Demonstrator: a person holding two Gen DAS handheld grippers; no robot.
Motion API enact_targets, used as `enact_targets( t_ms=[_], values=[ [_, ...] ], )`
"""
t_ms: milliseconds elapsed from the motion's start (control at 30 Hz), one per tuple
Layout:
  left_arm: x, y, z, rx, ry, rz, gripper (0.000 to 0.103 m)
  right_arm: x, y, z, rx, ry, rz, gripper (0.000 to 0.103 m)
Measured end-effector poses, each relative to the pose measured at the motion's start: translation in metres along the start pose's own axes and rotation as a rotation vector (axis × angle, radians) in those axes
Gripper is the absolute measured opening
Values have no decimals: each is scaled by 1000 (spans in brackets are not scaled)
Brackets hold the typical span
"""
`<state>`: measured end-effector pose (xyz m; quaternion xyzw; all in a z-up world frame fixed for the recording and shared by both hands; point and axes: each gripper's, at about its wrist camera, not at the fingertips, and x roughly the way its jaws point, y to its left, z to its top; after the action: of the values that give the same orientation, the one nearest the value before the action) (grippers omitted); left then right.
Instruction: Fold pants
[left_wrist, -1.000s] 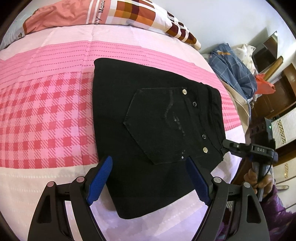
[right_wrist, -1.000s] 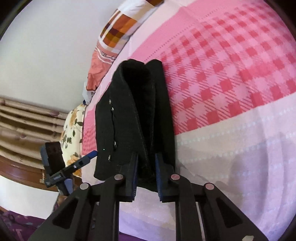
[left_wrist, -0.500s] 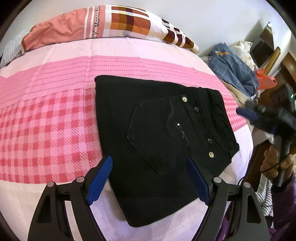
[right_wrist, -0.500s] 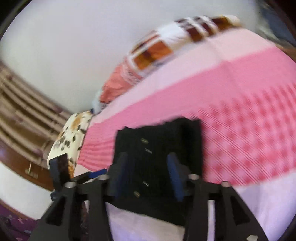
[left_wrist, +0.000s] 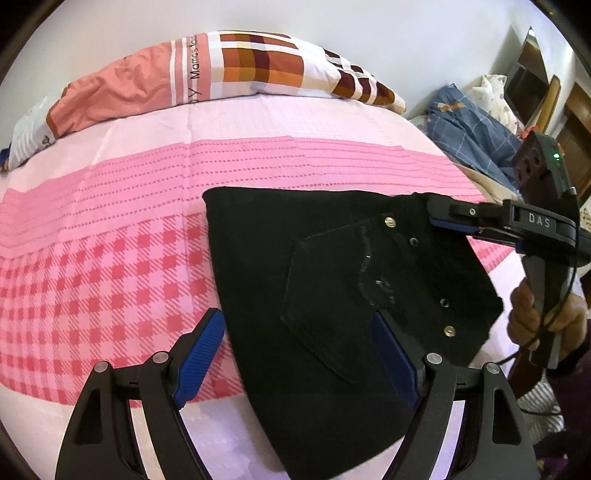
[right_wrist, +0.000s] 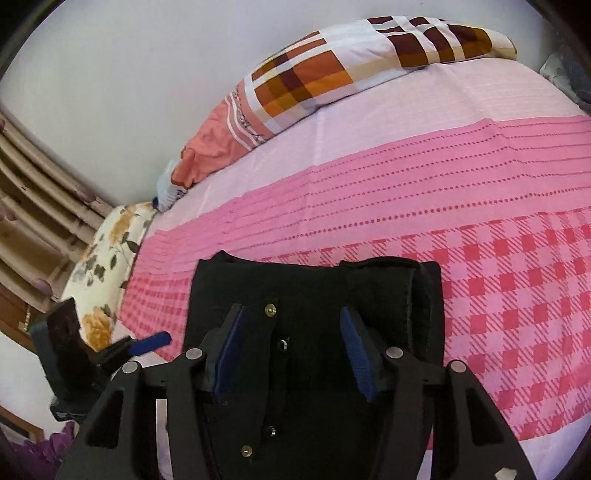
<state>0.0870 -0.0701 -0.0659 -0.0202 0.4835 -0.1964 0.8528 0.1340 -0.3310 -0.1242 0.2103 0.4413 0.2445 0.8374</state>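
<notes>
Currently the black pants (left_wrist: 332, 295) are lying folded into a compact rectangle on the pink checked bedsheet (left_wrist: 92, 288), filling centre to lower right of the left wrist view, long axis running from the lower edge up toward the waistband studs at right. The left gripper (left_wrist: 295, 354) is being held above the near end, jaws wide apart, nothing clamped. The right gripper (right_wrist: 295, 354) is being held over the waistband end, jaws apart, straddling the studded fly strip; in the left view its fingertips are seen at the upper-right corner of the pants, contact not resolvable. Either is near its own end. Versus 1.0 s ago: the right jaws, then nearly together on a fabric edge, are now spread; the left jaws are unchanged.
</notes>
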Motion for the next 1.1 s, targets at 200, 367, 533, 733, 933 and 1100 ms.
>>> enact_targets(
  t_ms=[200,367,533,733,933,1100],
  values=[
    [6,3,3,15,-6,43,82,3,-1,-1,7,-6,-17,48],
    [9,4,4,32,-17,90,82,6,6,-5,-23,-17,-58,49],
    [11,3,4,52,-27,129,82,5,11,-7,-36,-33,-55,58],
    [14,6,5,73,-33,215,89,-28,12,-15,-41,-139,-66,73],
    [15,26,4,4,-32,175,94,-47,-29,-24,14,-111,-138,78],
    [30,38,-1,-49,57,15,94,-37,-56,-36,57,-13,-81,78]
  ],
)
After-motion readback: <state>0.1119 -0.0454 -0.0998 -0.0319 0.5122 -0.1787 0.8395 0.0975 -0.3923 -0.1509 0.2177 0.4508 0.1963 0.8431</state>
